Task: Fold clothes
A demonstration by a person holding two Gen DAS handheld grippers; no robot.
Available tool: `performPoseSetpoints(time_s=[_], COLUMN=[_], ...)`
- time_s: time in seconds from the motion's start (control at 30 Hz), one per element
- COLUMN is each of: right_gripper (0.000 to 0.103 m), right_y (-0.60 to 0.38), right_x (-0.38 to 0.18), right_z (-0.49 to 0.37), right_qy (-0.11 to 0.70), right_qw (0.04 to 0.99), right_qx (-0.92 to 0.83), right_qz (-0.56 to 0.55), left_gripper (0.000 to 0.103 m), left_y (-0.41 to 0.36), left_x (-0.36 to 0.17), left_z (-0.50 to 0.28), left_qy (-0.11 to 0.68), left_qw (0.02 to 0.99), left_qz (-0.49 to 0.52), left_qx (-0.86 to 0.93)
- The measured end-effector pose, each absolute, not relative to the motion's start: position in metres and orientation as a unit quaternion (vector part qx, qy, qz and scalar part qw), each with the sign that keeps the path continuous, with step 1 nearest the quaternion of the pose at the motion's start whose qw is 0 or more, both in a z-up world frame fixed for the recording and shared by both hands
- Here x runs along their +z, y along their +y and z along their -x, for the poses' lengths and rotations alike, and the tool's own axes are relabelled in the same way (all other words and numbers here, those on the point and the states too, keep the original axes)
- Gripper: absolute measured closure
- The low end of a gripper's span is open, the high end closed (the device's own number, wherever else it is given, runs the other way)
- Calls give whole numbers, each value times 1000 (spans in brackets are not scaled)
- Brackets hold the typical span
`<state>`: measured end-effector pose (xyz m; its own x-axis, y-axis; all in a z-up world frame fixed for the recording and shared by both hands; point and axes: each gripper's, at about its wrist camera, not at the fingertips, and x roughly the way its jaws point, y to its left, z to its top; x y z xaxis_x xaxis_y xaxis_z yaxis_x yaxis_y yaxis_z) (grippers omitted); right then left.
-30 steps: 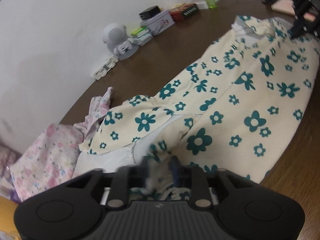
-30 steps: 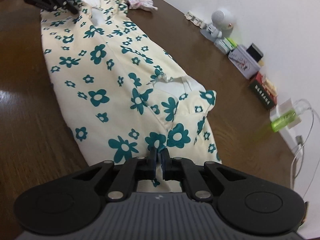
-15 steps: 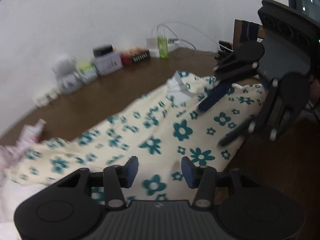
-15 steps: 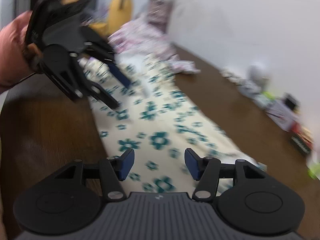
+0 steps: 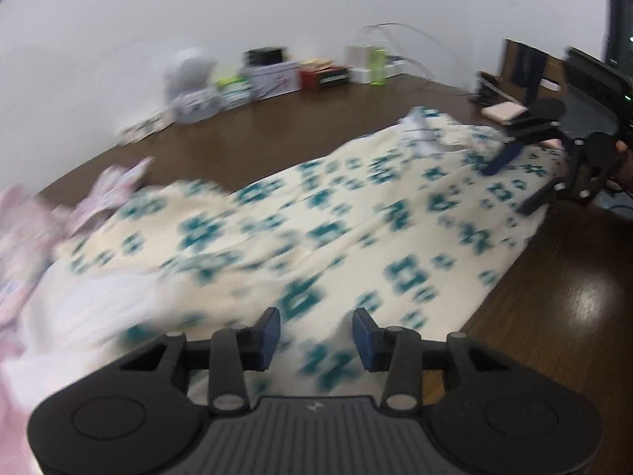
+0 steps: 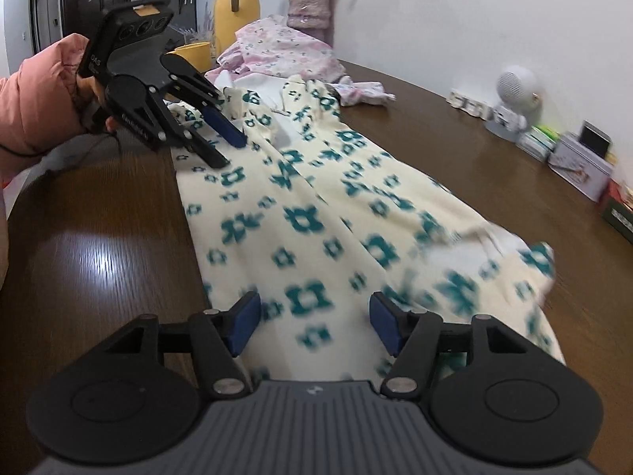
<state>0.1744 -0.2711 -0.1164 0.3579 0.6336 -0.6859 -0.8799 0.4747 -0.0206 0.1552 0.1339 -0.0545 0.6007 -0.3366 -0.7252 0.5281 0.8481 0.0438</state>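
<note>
A cream garment with teal flowers point(image 5: 356, 213) point(image 6: 316, 206) lies stretched lengthwise on the brown table point(image 6: 99, 237). My left gripper point(image 5: 316, 336) hovers just above the garment's near end. Its jaws are closing, with nothing pinched between them; the cloth lies below. In the right wrist view the left gripper point(image 6: 229, 152) points down at the far end of the garment, held by a hand in a pink sleeve point(image 6: 39, 91). My right gripper point(image 6: 315, 322) hangs over the opposite end, its jaws opening and empty. The right gripper point(image 5: 508, 190) also shows at the far right, over the cloth.
A heap of pink floral clothes point(image 6: 277, 51) point(image 5: 19, 229) lies beyond one end of the garment. A yellow jug point(image 6: 235, 4) stands behind it. Along the wall stand a white round gadget point(image 6: 514, 91), tins and boxes point(image 6: 581, 166) and a green bottle point(image 5: 376, 66).
A second ago both grippers were down at the garment's ends, the right one shut. They lifted off and opened, then sank back towards the cloth, which stays on the table.
</note>
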Motion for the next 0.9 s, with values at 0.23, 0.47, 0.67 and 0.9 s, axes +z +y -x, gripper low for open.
performPoseSetpoints(time_s=[0.23,0.47,0.67,0.9], right_gripper=[41,40,38,38], right_y=[-304,-325,-331,-327], right_x=[-113,-115,-118,-116], right_z=[-168,-164,-164,-172], right_qy=[326,340,340,349], right_qw=[812,818,818,809], right_qx=[436,424,427,430], right_qz=[211,189,184,196], left_gripper=[65,65,65,67], left_y=[184,215,216,202], left_x=[-48,-49,-52,-51], left_z=[-138,-128,-125,-112], left_qy=[394,409,405,410], left_qw=[892,893,895,896], left_qz=[-119,-95,-93,-98], left_qx=[-187,-165,-162,-141])
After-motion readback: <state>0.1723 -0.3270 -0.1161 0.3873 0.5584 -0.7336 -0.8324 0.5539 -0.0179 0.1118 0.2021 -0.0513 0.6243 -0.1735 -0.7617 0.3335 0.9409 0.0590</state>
